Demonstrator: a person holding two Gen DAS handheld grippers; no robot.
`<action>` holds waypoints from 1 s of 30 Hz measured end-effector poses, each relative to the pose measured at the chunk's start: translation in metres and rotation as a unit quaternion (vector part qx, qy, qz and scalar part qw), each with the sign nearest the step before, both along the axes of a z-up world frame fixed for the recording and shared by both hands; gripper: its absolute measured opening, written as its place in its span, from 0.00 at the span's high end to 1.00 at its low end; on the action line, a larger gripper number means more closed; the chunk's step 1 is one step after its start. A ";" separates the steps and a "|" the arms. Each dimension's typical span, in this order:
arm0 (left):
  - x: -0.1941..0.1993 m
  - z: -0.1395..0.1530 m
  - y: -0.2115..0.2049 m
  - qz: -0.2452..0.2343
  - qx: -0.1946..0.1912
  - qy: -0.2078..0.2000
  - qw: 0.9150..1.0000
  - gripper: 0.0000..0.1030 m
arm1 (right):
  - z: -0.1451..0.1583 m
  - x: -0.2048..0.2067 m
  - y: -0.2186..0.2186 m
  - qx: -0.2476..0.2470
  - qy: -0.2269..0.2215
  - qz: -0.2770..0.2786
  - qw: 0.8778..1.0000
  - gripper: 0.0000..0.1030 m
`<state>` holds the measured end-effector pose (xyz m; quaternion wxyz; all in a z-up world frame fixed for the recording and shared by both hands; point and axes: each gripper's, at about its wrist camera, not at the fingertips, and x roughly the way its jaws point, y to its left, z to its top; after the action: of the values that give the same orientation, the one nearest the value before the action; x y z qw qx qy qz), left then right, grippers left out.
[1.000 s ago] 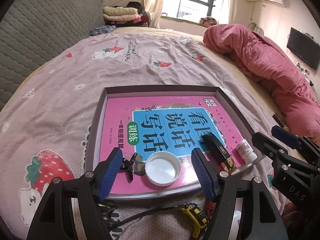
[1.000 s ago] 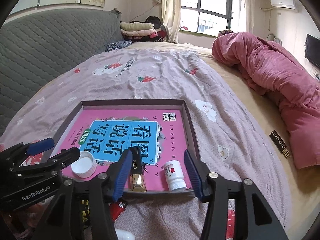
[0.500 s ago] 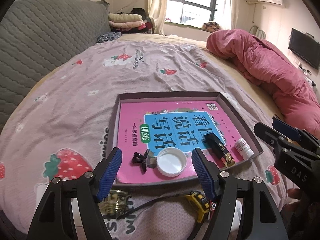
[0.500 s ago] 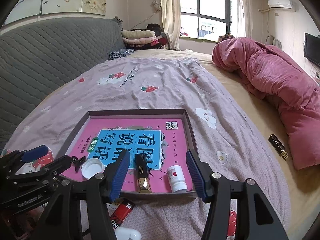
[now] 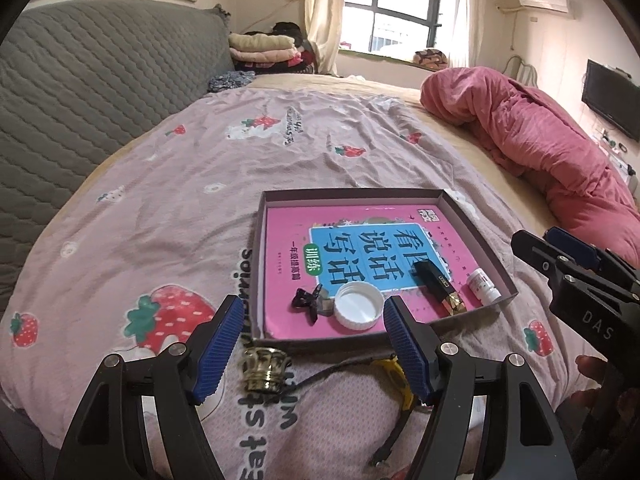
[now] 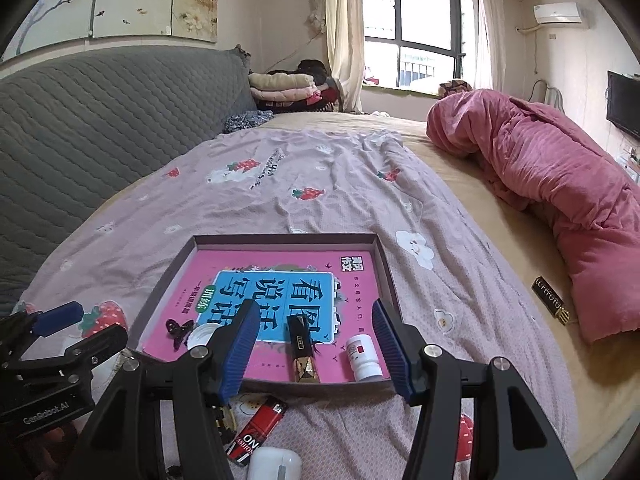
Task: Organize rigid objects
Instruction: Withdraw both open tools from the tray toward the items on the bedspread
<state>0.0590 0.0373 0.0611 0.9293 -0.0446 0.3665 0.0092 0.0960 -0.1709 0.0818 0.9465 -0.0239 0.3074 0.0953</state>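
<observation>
Tray, shallow and grey-walled, flat on strawberry-print bedspread; pink-and-blue workbook lining its floor; along near edge, left to right: black hair claw, white cap open side up and just beside claw, black-and-gold lipstick tube lying flat, white pill bottle on its side near right wall. Outside tray, near its front wall: gold crown-shaped cap upright on bedspread, yellow tape measure with black strap, red lighter, white earbud case. Second black-and-gold tube well apart to right, beside pink duvet. Left gripper above front wall of tray, blue pads spread wide, nothing between them; gold cap near left pad. Right gripper likewise spread and empty, lipstick tube and pill bottle framed between pads. Grey quilted headboard at left; folded clothes below window.
</observation>
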 end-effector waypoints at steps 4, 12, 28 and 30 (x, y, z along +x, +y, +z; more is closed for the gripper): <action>-0.007 0.003 0.002 0.002 -0.004 0.004 1.000 0.28 | 0.004 -0.006 0.001 0.007 0.002 0.003 1.000 0.44; -0.019 0.017 0.007 0.008 -0.010 -0.004 1.000 0.28 | 0.014 -0.020 -0.001 0.011 -0.008 0.009 1.000 0.44; -0.042 0.028 0.016 0.020 -0.021 -0.001 1.000 0.28 | 0.021 -0.040 -0.007 0.018 -0.002 0.008 1.000 0.44; -0.044 0.025 0.016 0.024 -0.020 0.005 1.000 0.28 | 0.021 -0.042 -0.008 0.019 0.000 0.006 1.000 0.44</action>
<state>0.0146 0.0531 0.0866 0.9258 -0.0714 0.3703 0.0241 0.0541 -0.1791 0.1030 0.9463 -0.0078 0.3049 0.1068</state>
